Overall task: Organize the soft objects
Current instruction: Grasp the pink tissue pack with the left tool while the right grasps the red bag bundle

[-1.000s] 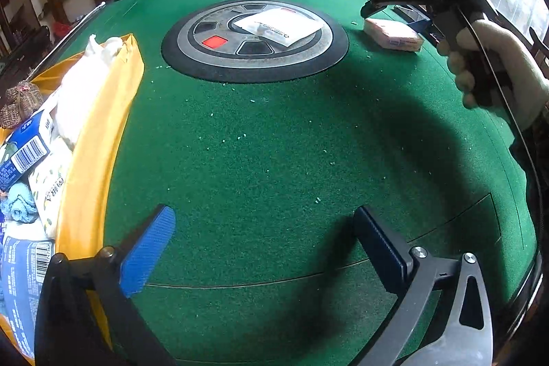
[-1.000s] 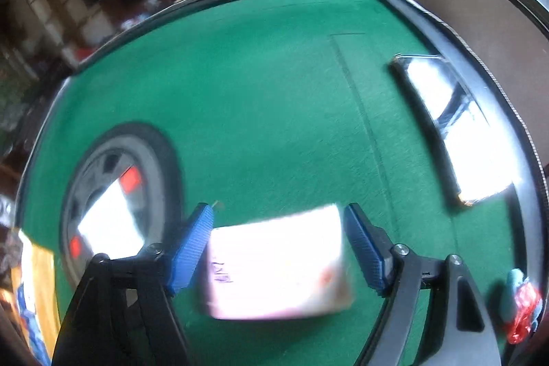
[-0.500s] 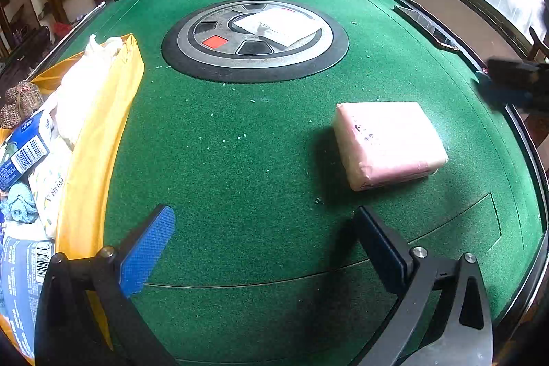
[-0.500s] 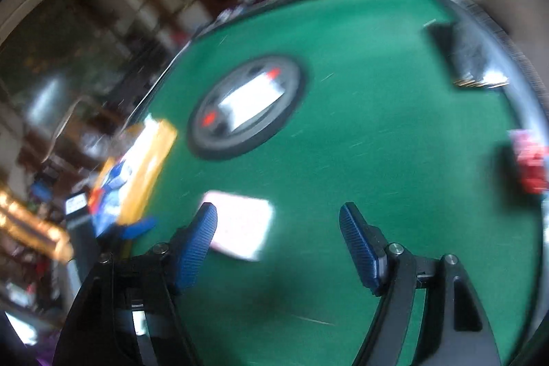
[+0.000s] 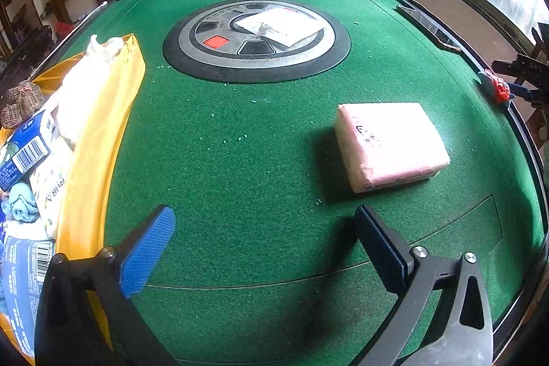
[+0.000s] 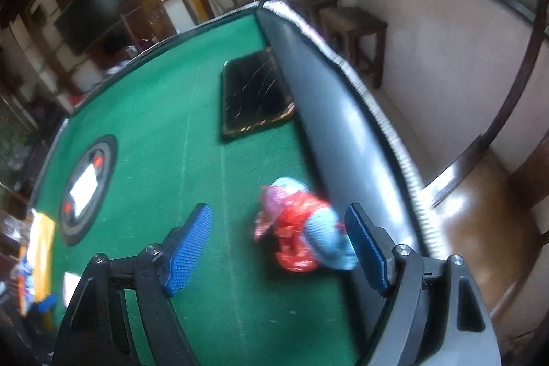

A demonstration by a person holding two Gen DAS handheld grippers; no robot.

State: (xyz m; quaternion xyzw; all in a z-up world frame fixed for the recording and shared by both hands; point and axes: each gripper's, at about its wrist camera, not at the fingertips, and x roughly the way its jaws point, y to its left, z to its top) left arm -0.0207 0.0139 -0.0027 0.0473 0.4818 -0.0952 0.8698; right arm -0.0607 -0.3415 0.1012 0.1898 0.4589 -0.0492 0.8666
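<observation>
A pink soft pack (image 5: 391, 144) lies on the green felt table (image 5: 240, 143), ahead and right of my open, empty left gripper (image 5: 264, 246). A yellow bag (image 5: 99, 139) at the left edge holds several soft packs and cloths. A white flat pack (image 5: 279, 26) lies on the round centre panel (image 5: 257, 40). My right gripper (image 6: 278, 246) is open, its jaws on either side of a red and light-blue soft bundle (image 6: 302, 228) by the table's right rim; the bundle also shows in the left wrist view (image 5: 499, 90).
A dark phone (image 6: 255, 95) lies on the felt beside the padded right rim (image 6: 343, 112). A small woven item (image 5: 20, 102) sits beyond the bag. Wooden stools and a wall stand past the right rim.
My right gripper let go of the pink pack near the table's front right, swung away to the right rim, and now straddles the red and blue bundle. My left gripper stayed still.
</observation>
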